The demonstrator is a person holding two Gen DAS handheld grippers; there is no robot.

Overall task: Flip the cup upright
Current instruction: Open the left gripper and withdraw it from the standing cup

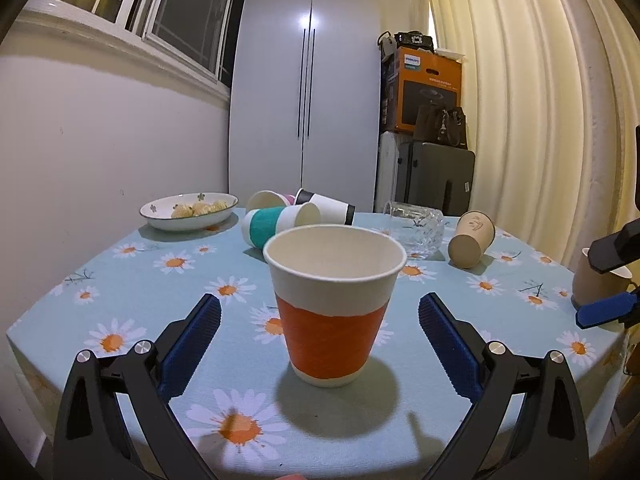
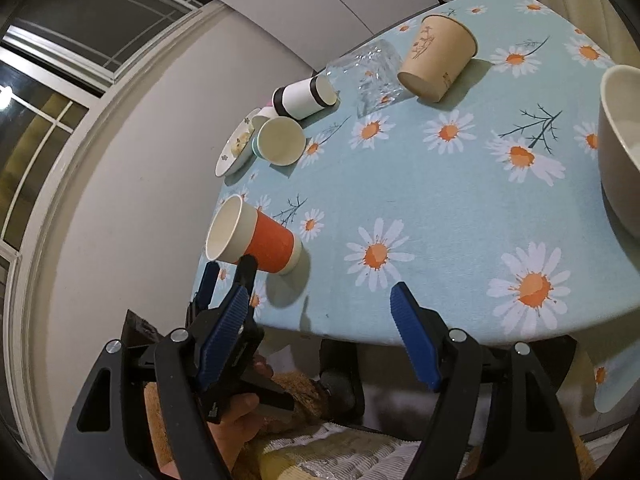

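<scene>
Fingers of our left gripper [image 1: 320, 316] stand wide apart on either side of the orange cup [image 1: 334, 308], not touching it, while the cup sits upright, mouth up, at lower centre of the left wrist view on the daisy-print surface [image 1: 120, 280]. Our right gripper [image 2: 320, 300] is spread just as wide and empty, hanging at the surface's near edge at the bottom of its frame. We judge the flip done for this cup; next we would draw back without nudging it, perhaps toward the tan cup [image 2: 438, 58] lying on its side at upper right

White wardrobe [image 1: 306, 80], cream curtains [image 1: 532, 92], seemingly dark windows [image 1: 172, 8].
</scene>
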